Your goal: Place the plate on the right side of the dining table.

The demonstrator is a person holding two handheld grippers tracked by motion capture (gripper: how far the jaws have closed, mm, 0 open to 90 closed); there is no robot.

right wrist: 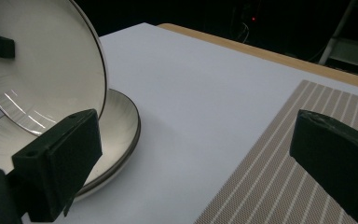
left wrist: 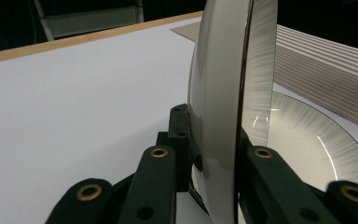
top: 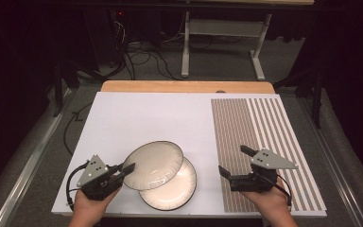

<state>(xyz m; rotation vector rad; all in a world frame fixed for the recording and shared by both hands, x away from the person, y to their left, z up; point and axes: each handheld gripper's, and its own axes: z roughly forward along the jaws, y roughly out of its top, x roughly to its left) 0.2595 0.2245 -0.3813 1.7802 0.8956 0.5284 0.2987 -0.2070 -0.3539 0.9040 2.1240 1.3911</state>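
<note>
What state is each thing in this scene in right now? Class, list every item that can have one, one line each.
Upper plate: lifted and tilted, rim clamped, leaning over the other plate.
Lower plate: flat on the white table, not gripped.
Left hand-held gripper: shut on the upper plate's rim.
Right hand-held gripper: open, holding nothing, above the striped placemat.
Striped placemat: lying flat.

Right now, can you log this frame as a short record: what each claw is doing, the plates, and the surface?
left claw: shut on the rim of the upper plate, holding it tilted
upper plate: raised on its gripped side, overlapping the lower plate
lower plate: flat on the white board
right claw: open, holding nothing, over the striped mat
plates: pale with dark rims
</note>
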